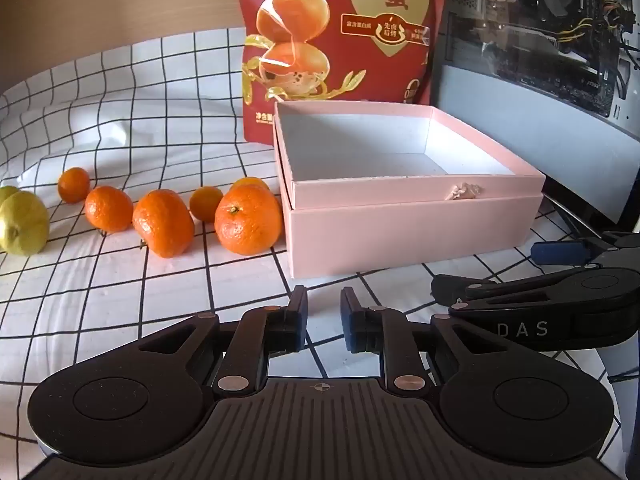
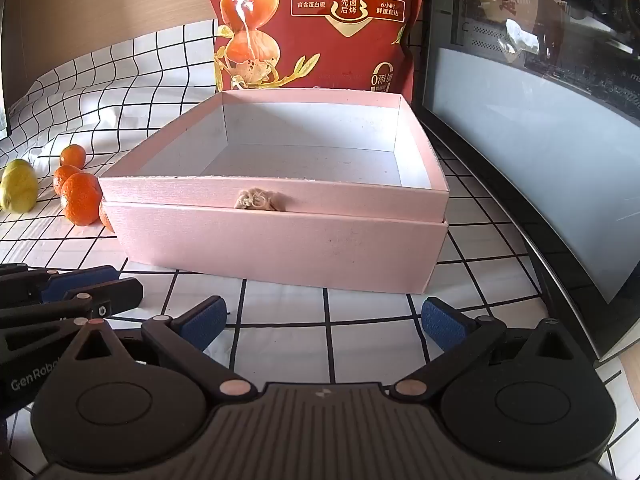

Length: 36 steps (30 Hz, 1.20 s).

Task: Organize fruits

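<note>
Left wrist view: we are looking from low behind the left tongs (image 1: 324, 322), facing forward across the counter (image 1: 120, 304) toward the pink box (image 1: 412, 216) and the red bag (image 1: 340, 40) behind it.
Left view nearness: we are sitting close to the box's near left corner, with the row of oranges (image 1: 248, 220) near on our left.
Right wrist view: we are looking from low behind the right tongs (image 2: 324, 320), facing the pink box (image 2: 280, 240) almost squarely, close up.
Shared part: we are seeing the box, red bag (image 2: 320, 20), checked counter (image 2: 288, 312), oranges (image 2: 82, 200) and dark glass-fronted case (image 2: 520, 100) in both.
Cross-sight: we are catching the right tongs (image 1: 532, 276) at the left view's right edge, and the left tongs (image 2: 92, 288) at the right view's left edge.
</note>
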### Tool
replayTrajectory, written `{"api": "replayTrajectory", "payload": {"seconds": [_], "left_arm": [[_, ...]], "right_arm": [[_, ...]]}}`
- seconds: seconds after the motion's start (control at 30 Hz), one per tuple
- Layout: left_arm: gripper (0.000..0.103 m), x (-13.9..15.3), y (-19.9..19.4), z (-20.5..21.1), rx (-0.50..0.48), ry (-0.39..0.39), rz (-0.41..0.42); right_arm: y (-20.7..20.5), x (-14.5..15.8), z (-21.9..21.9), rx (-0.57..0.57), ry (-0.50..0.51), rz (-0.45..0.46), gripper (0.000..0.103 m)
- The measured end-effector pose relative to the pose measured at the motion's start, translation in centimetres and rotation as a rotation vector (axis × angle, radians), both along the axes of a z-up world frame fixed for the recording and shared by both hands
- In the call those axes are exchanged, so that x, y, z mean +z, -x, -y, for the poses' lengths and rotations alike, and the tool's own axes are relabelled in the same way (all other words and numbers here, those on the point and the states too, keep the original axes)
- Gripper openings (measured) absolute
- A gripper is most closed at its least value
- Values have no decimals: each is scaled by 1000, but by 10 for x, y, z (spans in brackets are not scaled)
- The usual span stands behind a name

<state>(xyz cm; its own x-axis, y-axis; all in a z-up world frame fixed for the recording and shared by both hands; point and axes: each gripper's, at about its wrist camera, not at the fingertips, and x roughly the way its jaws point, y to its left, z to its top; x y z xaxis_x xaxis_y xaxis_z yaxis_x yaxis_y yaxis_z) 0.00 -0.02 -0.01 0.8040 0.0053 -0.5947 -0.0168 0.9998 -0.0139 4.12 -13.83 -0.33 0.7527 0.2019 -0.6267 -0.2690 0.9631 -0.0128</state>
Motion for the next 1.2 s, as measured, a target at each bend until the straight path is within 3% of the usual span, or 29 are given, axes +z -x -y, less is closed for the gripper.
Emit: {"api": "replayTrajectory", "payload": {"seconds": [1.2], "left_arm": [[22,0,0,-5,5,24,1]], "right_arm": [[0,0,0,0,-1,0,103]]}}
